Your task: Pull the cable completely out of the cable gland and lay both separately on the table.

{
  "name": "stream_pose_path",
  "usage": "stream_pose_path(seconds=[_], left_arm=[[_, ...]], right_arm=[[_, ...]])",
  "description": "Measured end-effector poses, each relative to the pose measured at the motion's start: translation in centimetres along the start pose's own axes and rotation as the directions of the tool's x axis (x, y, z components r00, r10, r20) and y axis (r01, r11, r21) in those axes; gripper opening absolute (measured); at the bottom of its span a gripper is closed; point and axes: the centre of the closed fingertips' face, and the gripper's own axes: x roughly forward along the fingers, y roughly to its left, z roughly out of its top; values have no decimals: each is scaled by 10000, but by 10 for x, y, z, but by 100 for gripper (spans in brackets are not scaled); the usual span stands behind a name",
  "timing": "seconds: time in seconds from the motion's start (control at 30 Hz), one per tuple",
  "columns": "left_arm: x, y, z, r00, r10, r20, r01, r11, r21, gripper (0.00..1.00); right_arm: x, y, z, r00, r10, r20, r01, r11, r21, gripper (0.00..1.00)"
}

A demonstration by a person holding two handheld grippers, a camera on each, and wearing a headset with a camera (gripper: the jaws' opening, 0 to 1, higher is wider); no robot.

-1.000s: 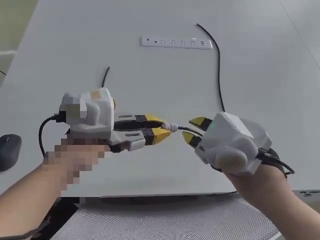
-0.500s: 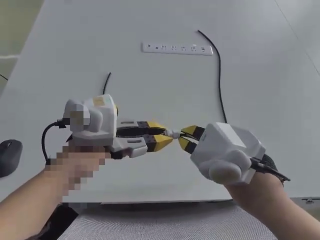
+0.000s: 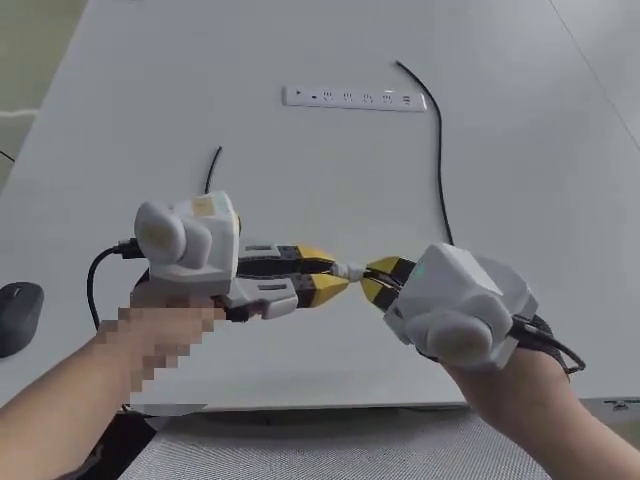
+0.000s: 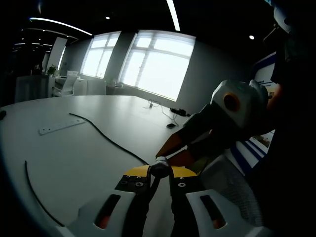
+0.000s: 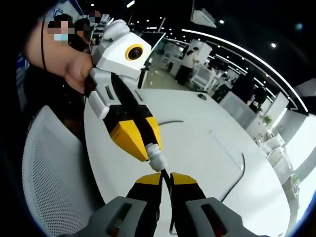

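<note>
Head view, cable gland [image 3: 350,270]: white, held in the air above the near edge of the desk [image 3: 300,160], between the two tool tips
Cable [image 5: 167,178]: black, leaves the gland toward the right tool; its long axis follows the line joining both tools
Left hand-held gripper [image 3: 335,274]: jaws narrow, clamped on the gland
Right hand-held gripper [image 3: 370,278]: jaws nipped on the cable, just beside the gland
Coming pull: judged straight apart along that axis, right hand drawing away
Further back: power strip [image 3: 353,98]

One left tongs [image 3: 335,273], one right tongs [image 3: 370,279], one cable gland [image 5: 158,159], one power strip [image 3: 353,98], one mouse [image 3: 18,315]
</note>
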Motion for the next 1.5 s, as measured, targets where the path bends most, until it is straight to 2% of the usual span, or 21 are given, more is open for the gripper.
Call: stream_pose_path(seconds=[0.3,0.4,0.53,0.6,0.93,0.97,1.0,1.03,1.13,1.2,1.23,1.33,1.37,1.4,1.5], left_arm=[[-1,3,-2,10000,64,-41,-64,10000,24,15],[-1,3,-2,9999,92,-44,-92,10000,25,15],[0,3,-2,9999,94,-60,-94,10000,27,15],[0,2,-3,9999,89,-82,-89,10000,30,15],[1,1,-2,10000,80,-26,-80,10000,27,15],[1,1,-2,10000,82,-13,-82,10000,16,15],[2,1,-2,10000,90,-8,-90,10000,17,15],[2,1,-2,10000,85,-4,-85,10000,3,15],[1,1,-2,10000,94,26,-94,10000,18,15],[1,1,-1,9999,88,77,-88,10000,-25,15],[0,1,0,9999,83,93,-83,10000,-27,15],[0,1,-1,9999,74,71,-75,10000,7,15],[1,1,-2,10000,75,63,-75,10000,12,15],[1,1,-2,10000,75,45,-75,10000,29,15],[3,-2,-4,10000,44,-25,-43,10000,66,15]], right_arm=[[2,-7,-10,9999,-133,-82,140,9954,949,0],[3,-12,-19,9996,-196,-201,225,9876,1553,0],[4,-13,-26,9995,-207,-246,251,9810,1922,0],[4,-13,-30,9996,-171,-238,223,9711,2377,0],[4,-19,-46,9979,-369,-531,512,9526,2999,0],[5,-20,-49,9976,-411,-559,571,9433,3271,0],[5,-20,-51,9974,-427,-587,601,9398,3364,0],[6,-21,-56,9963,-442,-737,683,9280,3663,0],[7,-24,-69,9935,-491,-1028,875,9066,4128,0],[7,-26,-79,9918,-469,-1187,964,8846,4563,0],[7,-25,-84,9908,-385,-1296,972,8692,4848,0],[9,-25,-92,9884,-335,-1479,1055,8525,5120,0],[10,-24,-94,9878,-270,-1531,1054,8404,5316,0],[11,-21,-95,9884,-161,-1511,1001,8174,5673,0],[12,-21,-97,9863,-204,-1634,1127,8071,5796,0]])
